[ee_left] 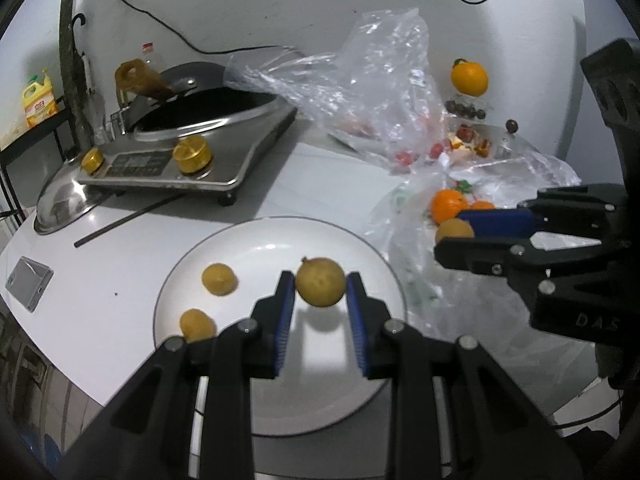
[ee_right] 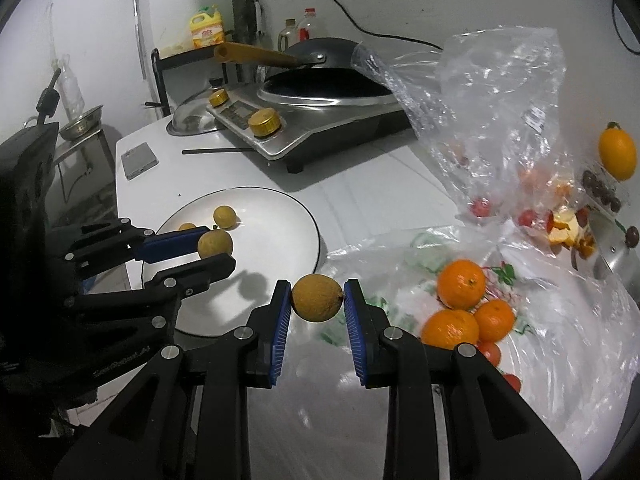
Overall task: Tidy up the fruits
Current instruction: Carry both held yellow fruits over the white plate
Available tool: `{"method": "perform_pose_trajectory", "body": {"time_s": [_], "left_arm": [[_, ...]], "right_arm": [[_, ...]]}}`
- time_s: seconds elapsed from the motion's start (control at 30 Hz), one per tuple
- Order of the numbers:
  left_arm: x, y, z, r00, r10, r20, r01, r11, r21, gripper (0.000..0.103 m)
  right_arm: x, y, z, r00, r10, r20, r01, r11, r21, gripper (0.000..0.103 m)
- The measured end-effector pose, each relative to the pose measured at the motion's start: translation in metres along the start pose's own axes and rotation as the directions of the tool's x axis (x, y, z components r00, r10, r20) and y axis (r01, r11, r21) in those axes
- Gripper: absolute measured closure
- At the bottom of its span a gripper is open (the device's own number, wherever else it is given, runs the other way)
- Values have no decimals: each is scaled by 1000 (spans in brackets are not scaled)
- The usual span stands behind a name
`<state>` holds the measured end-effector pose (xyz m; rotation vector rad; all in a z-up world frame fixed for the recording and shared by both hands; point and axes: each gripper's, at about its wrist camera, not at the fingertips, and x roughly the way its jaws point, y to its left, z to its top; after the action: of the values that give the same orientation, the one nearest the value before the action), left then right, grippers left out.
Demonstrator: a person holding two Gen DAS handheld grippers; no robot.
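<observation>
a wok (ee_right: 320,54) sits on the cooker (ee_right: 320,120), phone (ee_right: 139,160) nearby.

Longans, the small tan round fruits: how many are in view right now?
4: two lie on the white plate, far one and near one; the left gripper holds one, the right gripper another. The bags may hide more.

Held longans: two round tan fruits (ee_left: 321,283) (ee_right: 317,297) hanging pinched, one above the plate.
Plated longans: two (ee_left: 218,278) (ee_left: 197,324) lying on the white plate (ee_left: 248,240).
Oranges: three (ee_right: 461,283) sitting clustered on the plastic bag.
</observation>
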<state>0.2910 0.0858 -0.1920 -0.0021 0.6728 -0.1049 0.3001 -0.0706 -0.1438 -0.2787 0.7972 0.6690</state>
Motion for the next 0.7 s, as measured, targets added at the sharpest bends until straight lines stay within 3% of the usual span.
{"method": "perform_pose_trajectory", "body": {"time_s": [0.7], "left_arm": [[57, 28, 12, 996, 69, -57, -68, 997, 23, 76]], "right_arm": [[54, -1, 25, 997, 76, -19, -76, 997, -6, 74]]}}
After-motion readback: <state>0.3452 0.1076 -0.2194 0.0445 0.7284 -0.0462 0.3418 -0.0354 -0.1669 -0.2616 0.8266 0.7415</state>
